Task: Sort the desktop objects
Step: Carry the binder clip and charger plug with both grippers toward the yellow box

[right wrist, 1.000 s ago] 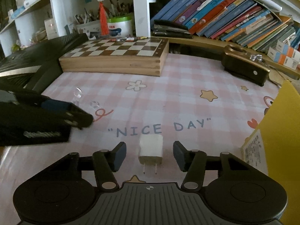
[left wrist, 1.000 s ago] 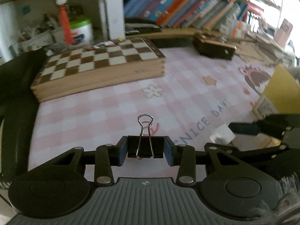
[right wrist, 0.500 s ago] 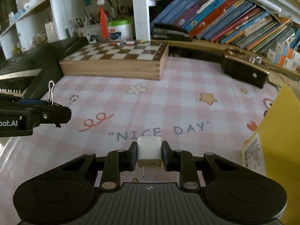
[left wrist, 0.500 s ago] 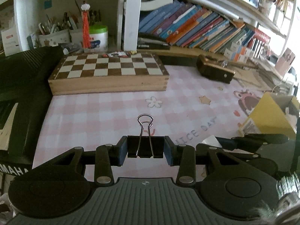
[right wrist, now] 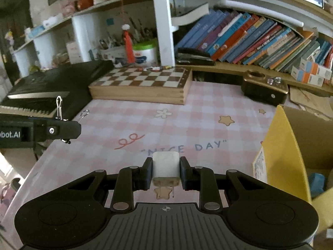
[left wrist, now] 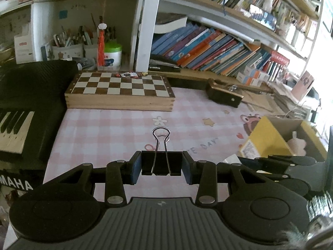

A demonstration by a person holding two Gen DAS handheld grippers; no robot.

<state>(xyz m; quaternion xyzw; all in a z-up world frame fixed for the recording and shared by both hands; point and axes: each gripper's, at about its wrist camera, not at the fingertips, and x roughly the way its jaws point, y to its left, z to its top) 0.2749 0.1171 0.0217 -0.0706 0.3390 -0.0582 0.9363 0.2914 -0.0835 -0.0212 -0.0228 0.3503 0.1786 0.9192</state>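
My left gripper (left wrist: 162,164) is shut on a black binder clip (left wrist: 161,162) whose silver wire handles stick up and forward, held above the pink checked mat (left wrist: 116,129). My right gripper (right wrist: 165,171) is shut on a white plug adapter (right wrist: 165,164) with its two prongs pointing back toward the camera, lifted off the mat. In the right wrist view the left gripper (right wrist: 68,128) shows at the left edge with the clip's handles (right wrist: 59,107) above it. In the left wrist view the right gripper's fingers (left wrist: 291,160) reach in from the right.
A yellow cardboard box (right wrist: 285,145) stands open at the right with a pink toy (left wrist: 296,143) inside. A wooden chessboard box (left wrist: 120,91) lies at the back, a black keyboard (left wrist: 25,104) at the left, a dark wooden case (right wrist: 264,89) near the bookshelf (right wrist: 249,35).
The right gripper closed on the white adapter and lifted it off the mat. Both grippers rose, and the left one swung so the keyboard and yellow box came into view.
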